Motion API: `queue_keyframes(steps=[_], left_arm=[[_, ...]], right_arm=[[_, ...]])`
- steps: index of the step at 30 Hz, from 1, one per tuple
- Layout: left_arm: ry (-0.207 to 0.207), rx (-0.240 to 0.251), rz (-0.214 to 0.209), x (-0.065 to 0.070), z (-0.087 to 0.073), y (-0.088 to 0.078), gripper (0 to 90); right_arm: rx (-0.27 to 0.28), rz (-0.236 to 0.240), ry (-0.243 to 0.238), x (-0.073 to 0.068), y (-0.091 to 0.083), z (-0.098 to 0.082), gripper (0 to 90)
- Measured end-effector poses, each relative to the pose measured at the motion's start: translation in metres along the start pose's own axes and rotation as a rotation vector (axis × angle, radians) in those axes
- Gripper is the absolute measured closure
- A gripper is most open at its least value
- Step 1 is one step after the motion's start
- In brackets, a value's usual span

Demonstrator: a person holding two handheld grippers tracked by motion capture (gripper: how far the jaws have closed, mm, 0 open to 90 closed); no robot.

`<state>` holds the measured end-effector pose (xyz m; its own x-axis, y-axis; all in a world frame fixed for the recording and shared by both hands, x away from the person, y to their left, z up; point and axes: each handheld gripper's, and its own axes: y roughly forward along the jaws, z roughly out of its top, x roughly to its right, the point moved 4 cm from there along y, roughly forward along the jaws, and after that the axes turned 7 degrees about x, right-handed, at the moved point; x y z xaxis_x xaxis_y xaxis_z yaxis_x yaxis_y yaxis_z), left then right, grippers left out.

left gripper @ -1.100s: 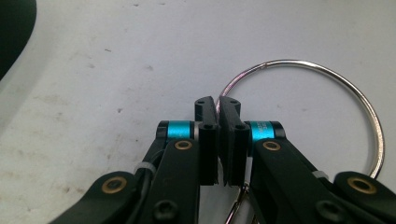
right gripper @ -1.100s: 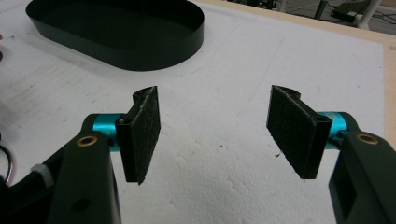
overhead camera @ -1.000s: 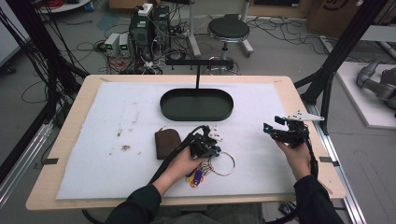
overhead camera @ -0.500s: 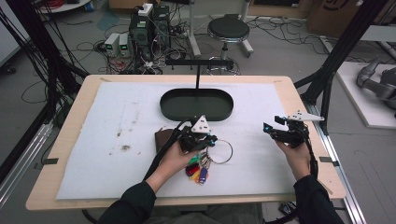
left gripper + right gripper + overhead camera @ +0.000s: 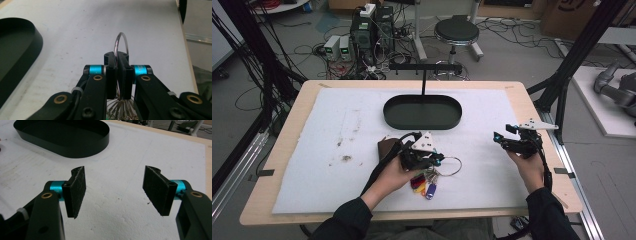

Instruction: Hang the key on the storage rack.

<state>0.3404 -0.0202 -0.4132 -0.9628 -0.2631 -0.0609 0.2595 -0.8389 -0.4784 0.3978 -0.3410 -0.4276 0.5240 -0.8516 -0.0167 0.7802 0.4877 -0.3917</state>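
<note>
Left gripper (image 5: 117, 75) clamped on key ring (image 5: 120, 43), lower centre, likely to lift it toward black tray (image 5: 422, 111); right gripper (image 5: 113, 192) fingers apart, empty.

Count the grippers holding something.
1. The left gripper is shut on the key ring near the table's middle; the right gripper is open with nothing in it, at the table's right.

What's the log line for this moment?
left gripper: shut on key ring, lifted off mat | right gripper: open, empty | black tray: empty
</note>
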Motion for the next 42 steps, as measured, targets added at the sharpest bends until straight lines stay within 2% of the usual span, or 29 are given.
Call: queue_keyframes(steps=[6,10,15,17,23,30,35,42], left_arm=[[-0.014,-0.006,-0.019,0.0,-0.003,0.001,85.2],[-0.013,-0.049,-0.039,0.001,-0.008,0.006,83.9],[-0.006,-0.036,-0.046,0.001,-0.007,0.005,86.4],[-0.002,-0.021,-0.041,0.001,-0.005,0.003,86.5],[-0.006,0.065,-0.018,-0.006,0.006,-0.012,86.7],[0.001,0.15,0.035,-0.014,0.02,-0.034,86.7],[-0.001,0.19,0.071,-0.02,0.027,-0.046,86.7],[-0.008,0.259,0.14,-0.037,0.039,-0.074,86.7]], right_arm=[[-0.004,-0.002,0.0,0.0,0.0,0.0,35.9],[-0.004,-0.001,0.0,0.0,0.0,0.0,36.0],[-0.001,-0.001,0.002,0.001,0.0,0.0,36.2],[-0.001,0.0,0.001,0.001,0.0,0.0,36.2],[0.002,-0.001,0.001,0.001,0.0,0.0,36.2],[0.002,-0.003,-0.002,0.001,0.001,0.0,36.3],[0.0,-0.003,-0.002,0.001,0.001,0.0,36.3],[0.0,-0.005,-0.002,0.001,0.001,0.0,36.3]])
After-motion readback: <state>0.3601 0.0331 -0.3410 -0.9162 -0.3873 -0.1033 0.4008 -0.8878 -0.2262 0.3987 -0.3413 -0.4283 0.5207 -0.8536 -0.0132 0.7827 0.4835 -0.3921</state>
